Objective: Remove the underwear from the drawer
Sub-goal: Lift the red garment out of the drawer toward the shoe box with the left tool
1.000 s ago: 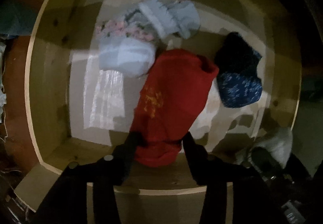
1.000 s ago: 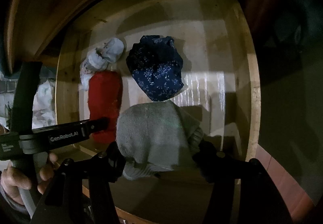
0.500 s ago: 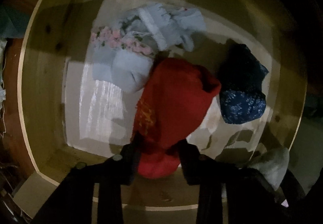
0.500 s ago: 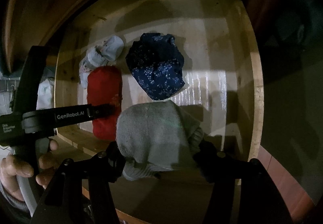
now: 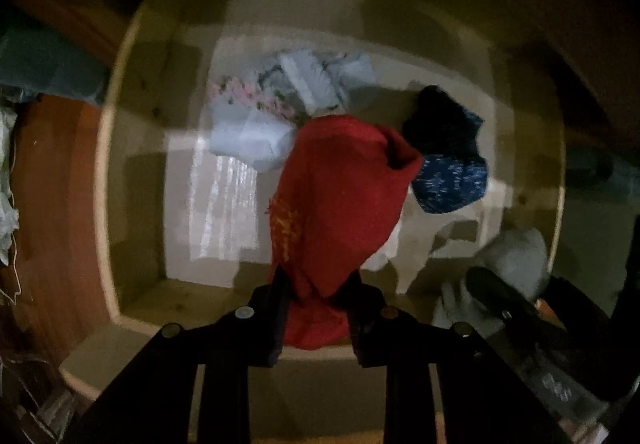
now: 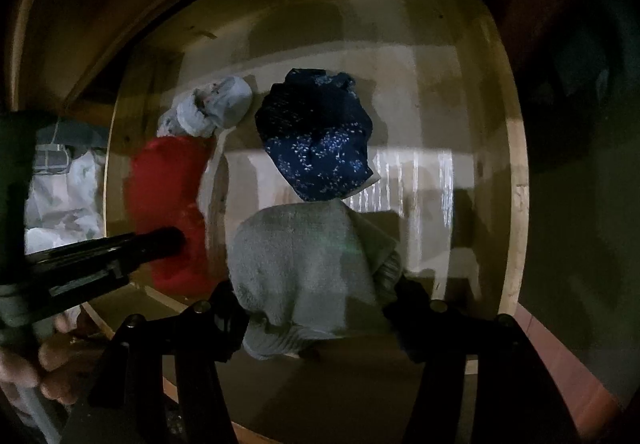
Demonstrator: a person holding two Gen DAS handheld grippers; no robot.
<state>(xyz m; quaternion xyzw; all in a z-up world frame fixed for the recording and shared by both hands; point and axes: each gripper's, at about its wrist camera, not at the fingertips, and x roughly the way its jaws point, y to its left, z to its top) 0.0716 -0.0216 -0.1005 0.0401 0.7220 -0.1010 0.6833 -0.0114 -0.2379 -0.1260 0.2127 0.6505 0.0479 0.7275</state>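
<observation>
My left wrist view is smeared with blur, so the print on the pale blue underwear (image 5: pixel 256 131) won't resolve. The red underwear (image 5: pixel 340 195) covers the drawer floor (image 5: pixel 216 211) under it, and its lower end runs behind my left hand-held gripper (image 5: pixel 318 308). In the right wrist view, the grey underwear (image 6: pixel 304 264) hides the drawer's front wall, and the frame edge cuts off my hand (image 6: pixel 36 368).

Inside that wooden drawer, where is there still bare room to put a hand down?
The drawer floor is bare between its left wall and the red garment, below the pale floral piece. In the right wrist view, another bare strip runs right of the navy underwear. The middle, around the grey piece, is crowded.
</observation>
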